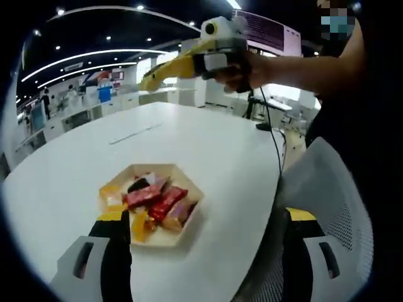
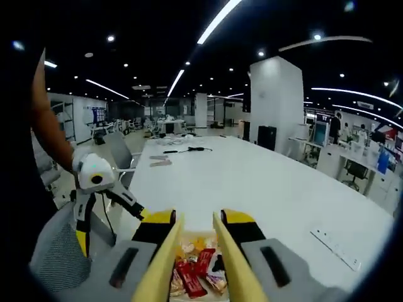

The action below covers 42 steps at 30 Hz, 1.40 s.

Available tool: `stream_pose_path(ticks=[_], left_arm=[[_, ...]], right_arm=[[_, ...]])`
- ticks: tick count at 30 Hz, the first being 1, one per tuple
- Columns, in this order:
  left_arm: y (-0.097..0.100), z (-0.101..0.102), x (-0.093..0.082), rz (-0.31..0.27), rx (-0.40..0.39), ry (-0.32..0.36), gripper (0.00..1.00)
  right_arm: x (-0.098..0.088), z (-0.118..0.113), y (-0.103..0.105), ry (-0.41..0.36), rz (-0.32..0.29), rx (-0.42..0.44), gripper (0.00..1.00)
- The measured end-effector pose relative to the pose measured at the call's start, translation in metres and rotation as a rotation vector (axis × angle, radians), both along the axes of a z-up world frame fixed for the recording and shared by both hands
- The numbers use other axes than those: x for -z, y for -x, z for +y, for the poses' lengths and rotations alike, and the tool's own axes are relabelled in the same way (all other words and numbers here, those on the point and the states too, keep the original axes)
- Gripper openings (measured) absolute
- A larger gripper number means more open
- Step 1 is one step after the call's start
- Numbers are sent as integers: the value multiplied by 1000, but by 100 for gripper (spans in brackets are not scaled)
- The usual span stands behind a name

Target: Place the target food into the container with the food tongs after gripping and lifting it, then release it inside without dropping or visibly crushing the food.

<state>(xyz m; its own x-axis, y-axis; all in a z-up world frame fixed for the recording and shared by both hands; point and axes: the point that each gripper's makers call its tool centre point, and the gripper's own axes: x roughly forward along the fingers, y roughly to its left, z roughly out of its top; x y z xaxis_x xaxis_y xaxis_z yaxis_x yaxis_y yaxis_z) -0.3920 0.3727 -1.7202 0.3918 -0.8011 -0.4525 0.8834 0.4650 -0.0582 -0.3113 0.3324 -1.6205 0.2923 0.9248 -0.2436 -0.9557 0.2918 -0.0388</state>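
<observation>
- Sitting on the white table point(image 1: 208, 145) near its edge was a tan hexagonal tray point(image 1: 192, 189), and it held the wrapped snacks point(image 1: 157, 202): red packets in the middle, a yellow one at the near side, a dark one toward the back.
- In the left gripper view, the left gripper point(image 1: 208, 251) rose from the bottom with its two jaws well apart and nothing between them; the tray lay just above the left jaw, whose tip overlapped the tray's near edge.
- Higher in that view, the right gripper point(image 1: 165, 73) was held in a person's hand point(image 1: 242, 70) above the far part of the table, its long yellow tong blades pointing left.
- In the right gripper view, those yellow tongs point(image 2: 196, 251) ran up from the bottom with a narrow gap between the blades, and the snacks showed through that gap, below the tips; the blades were parted and clamped on nothing.
- At the left of that view the left gripper stood beside a grey mesh chair point(image 2: 53, 251).
- A black cable point(image 1: 272, 135) trailed over the table's far edge.
</observation>
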Motion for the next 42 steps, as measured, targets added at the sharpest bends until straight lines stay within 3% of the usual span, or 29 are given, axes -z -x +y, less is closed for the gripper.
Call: stream_pose_path(ticks=[6,10,11,14,21,23,28,30,34,42], left_arm=[[-26,-27,-55,-63,133,32,81],[-24,-44,-72,-68,246,18,64],[-24,-48,-74,-99,282,-13,59],[-17,-60,-80,-95,356,-27,48],[-14,-72,-84,-90,428,-52,26],[-13,-74,-84,-74,429,-50,27],[-8,-80,-83,-104,456,-67,31],[-5,-82,-84,-107,471,-73,25],[-7,-84,-84,-146,470,-87,23],[-12,-83,-84,-136,444,-96,11]], right_arm=[[-9,-3,43,-95,47,-103,27],[-8,-6,55,-108,50,-122,27],[-8,-8,58,-113,53,-124,28],[-10,-10,63,-142,56,-126,28],[-1,-13,71,-133,64,-129,28],[-2,-16,73,-137,64,-126,28],[-2,-18,76,-142,74,-138,28],[-3,-20,76,-149,76,-133,27],[-3,-22,76,-151,79,-127,27],[1,-27,72,-148,138,-92,23]])
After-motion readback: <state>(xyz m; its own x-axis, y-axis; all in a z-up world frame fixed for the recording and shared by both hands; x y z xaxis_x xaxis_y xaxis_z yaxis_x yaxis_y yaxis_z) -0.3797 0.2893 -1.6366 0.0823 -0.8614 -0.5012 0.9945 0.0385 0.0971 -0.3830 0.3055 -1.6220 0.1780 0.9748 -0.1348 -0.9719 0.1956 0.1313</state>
